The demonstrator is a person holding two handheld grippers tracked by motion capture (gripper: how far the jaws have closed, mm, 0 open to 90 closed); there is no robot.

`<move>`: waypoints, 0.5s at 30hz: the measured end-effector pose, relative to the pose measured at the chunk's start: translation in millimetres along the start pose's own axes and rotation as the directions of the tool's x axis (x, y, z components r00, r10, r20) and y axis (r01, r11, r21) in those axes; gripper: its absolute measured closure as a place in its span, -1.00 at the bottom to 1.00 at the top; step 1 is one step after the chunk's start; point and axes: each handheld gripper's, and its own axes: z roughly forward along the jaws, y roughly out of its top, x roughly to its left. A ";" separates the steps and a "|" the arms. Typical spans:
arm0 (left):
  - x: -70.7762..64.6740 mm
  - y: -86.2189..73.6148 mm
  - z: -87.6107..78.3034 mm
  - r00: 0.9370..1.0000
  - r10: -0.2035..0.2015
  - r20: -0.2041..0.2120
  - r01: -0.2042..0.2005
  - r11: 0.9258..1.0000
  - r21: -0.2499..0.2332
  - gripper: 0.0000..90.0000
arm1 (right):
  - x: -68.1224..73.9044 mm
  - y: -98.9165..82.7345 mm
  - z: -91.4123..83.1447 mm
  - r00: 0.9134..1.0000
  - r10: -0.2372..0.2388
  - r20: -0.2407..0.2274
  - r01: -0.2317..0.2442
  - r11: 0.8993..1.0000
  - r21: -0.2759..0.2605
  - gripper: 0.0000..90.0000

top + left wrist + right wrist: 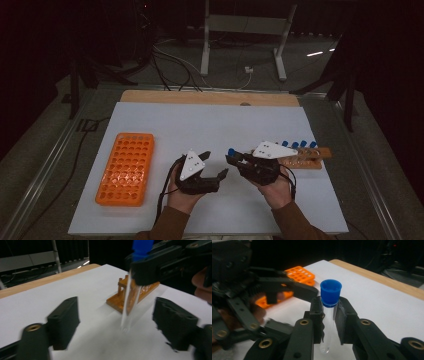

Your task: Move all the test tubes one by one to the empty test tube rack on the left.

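A clear test tube with a blue cap [330, 291] stands upright in my right gripper [329, 305], whose jaws are shut on it just below the cap. In the high view the right gripper [231, 158] holds the tube [232, 151] above the white table, near the middle. My left gripper [216, 164] faces it from the left with its jaws apart. In the left gripper view the tube [130, 302] hangs between the left gripper's [116, 306] two jaws, which do not touch it. A wooden rack [307, 159] with several blue-capped tubes lies to the right.
An orange tube rack [126, 167] with empty holes lies on the left of the white table [210, 125]. The wooden rack [120, 298] stands just behind the held tube. A bare wooden strip [210, 97] runs along the far edge. Cables and stand legs cover the floor beyond.
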 end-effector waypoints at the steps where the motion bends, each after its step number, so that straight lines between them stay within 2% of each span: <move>1: -0.8 0.0 0.8 1.000 0.005 0.006 -0.005 1.000 -0.002 -0.28 | 1.5 0.2 1.7 1.000 -0.003 -0.010 0.003 1.000 0.003 0.71; 3: -3.4 0.1 2.7 1.000 0.020 0.024 -0.020 1.000 0.002 -0.07 | 4.0 0.4 3.7 1.000 -0.003 -0.019 0.004 1.000 0.005 0.71; 7: -5.2 0.3 3.4 0.999 0.039 0.031 -0.039 0.999 0.003 0.28 | 6.9 1.5 5.3 0.999 -0.003 -0.033 0.003 1.000 0.004 0.71; 15: -3.5 0.4 0.9 0.998 0.053 0.039 -0.054 0.999 0.004 0.72 | 9.3 1.5 7.5 0.998 0.000 -0.056 0.001 1.000 0.011 0.71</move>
